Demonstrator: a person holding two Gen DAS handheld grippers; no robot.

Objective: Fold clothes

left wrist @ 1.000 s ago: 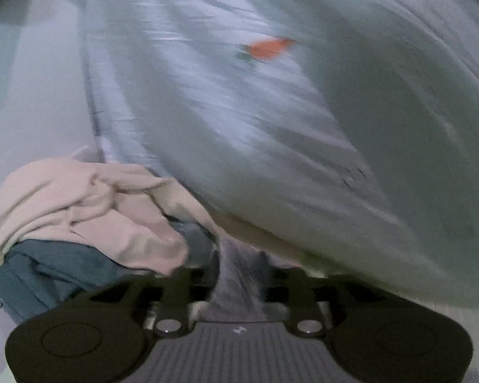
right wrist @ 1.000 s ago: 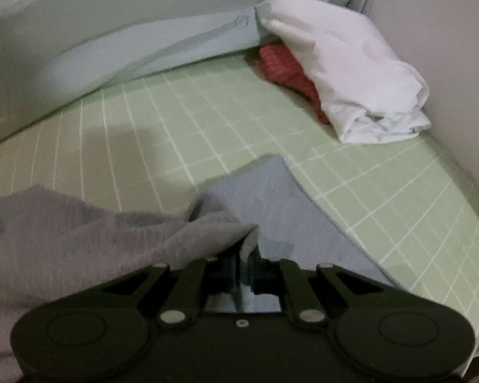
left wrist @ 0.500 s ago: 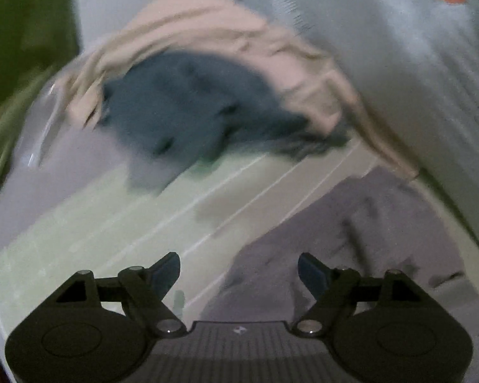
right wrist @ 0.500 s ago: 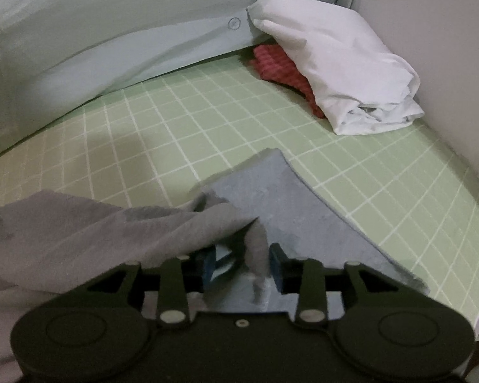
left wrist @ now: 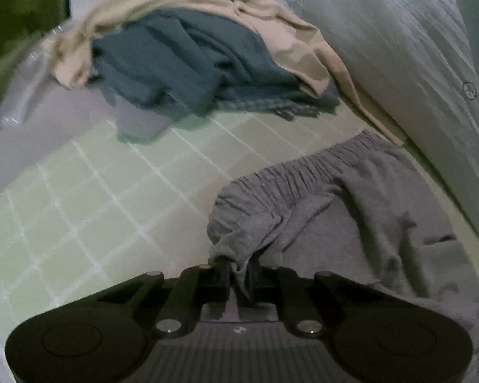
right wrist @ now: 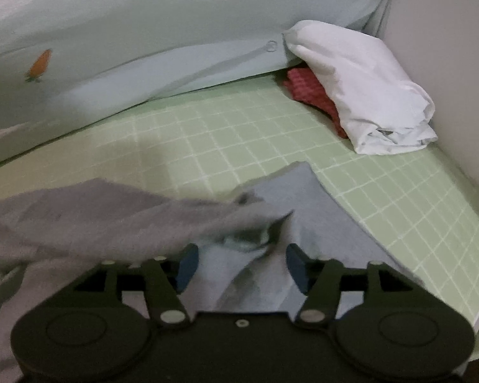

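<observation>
Both grippers are matte black, each with two round discs and silver screws; the left gripper has a ribbed grey body, the right gripper blue pads.

Grey garment is soft, matt knit cloth with a ribbed band. Sheet is smooth matt checked fabric. Gripper is matt black plastic with metal pins.

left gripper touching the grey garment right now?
Touching. In the left wrist view the left gripper has its jaws closed on a pinched fold of the grey garment, with the cloth bunched between the fingertips and trailing back over the green mat.
</observation>
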